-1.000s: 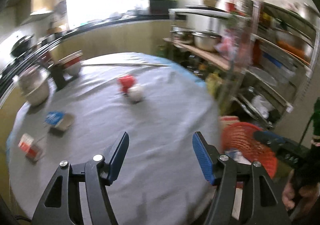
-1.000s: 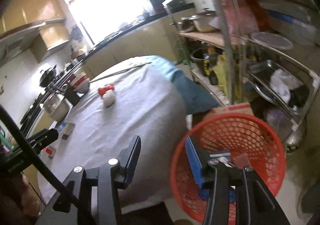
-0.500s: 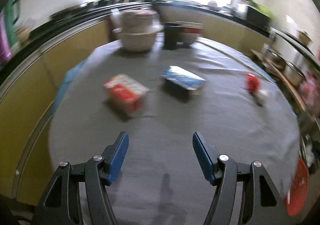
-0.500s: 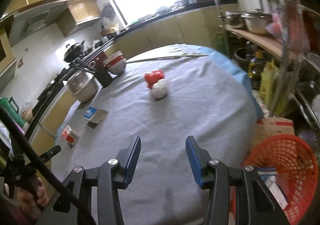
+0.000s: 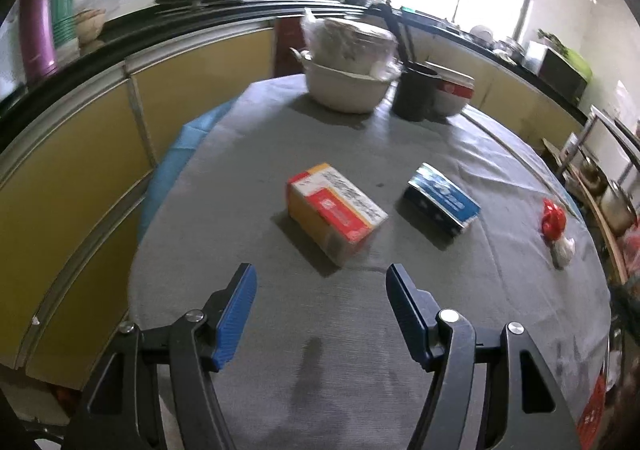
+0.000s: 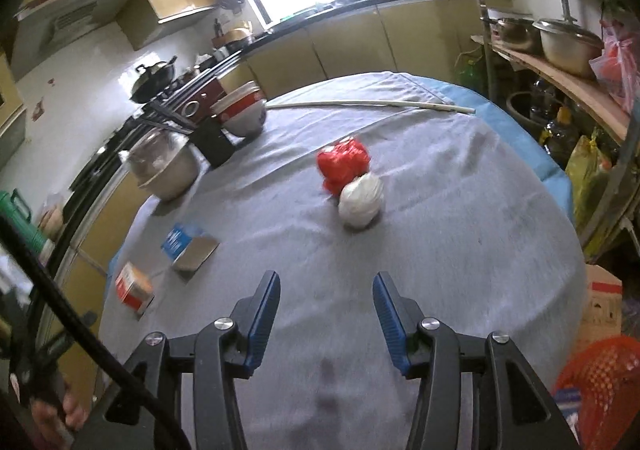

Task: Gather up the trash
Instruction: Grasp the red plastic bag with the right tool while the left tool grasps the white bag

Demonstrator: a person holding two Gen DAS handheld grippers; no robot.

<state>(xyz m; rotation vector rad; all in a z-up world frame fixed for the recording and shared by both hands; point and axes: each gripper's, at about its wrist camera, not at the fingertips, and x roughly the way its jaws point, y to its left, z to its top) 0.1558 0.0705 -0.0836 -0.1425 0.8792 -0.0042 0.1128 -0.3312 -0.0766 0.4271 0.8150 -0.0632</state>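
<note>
My left gripper (image 5: 320, 290) is open and empty, just short of a red, orange and white carton (image 5: 334, 207) on the grey round table (image 5: 320, 350). A blue carton (image 5: 442, 199) lies to its right. My right gripper (image 6: 325, 296) is open and empty, a little short of a red wad (image 6: 343, 164) and a white wad (image 6: 360, 199) that touch each other. The right wrist view also shows the blue carton (image 6: 188, 246) and the red carton (image 6: 133, 287) at left. A red mesh basket (image 6: 600, 382) stands below the table's right edge with trash in it.
Stacked bowls (image 5: 350, 73), a black cup (image 5: 414, 91) and red-and-white bowls (image 5: 454, 91) stand at the table's far side. A long white stick (image 6: 372, 104) lies across the far edge. A metal shelf rack with pots (image 6: 560, 45) and a cardboard box (image 6: 604, 300) are at the right.
My left gripper has swung from the basket side toward the two cartons and moved closer to them. My right gripper has left the basket and now points at the two wads.
</note>
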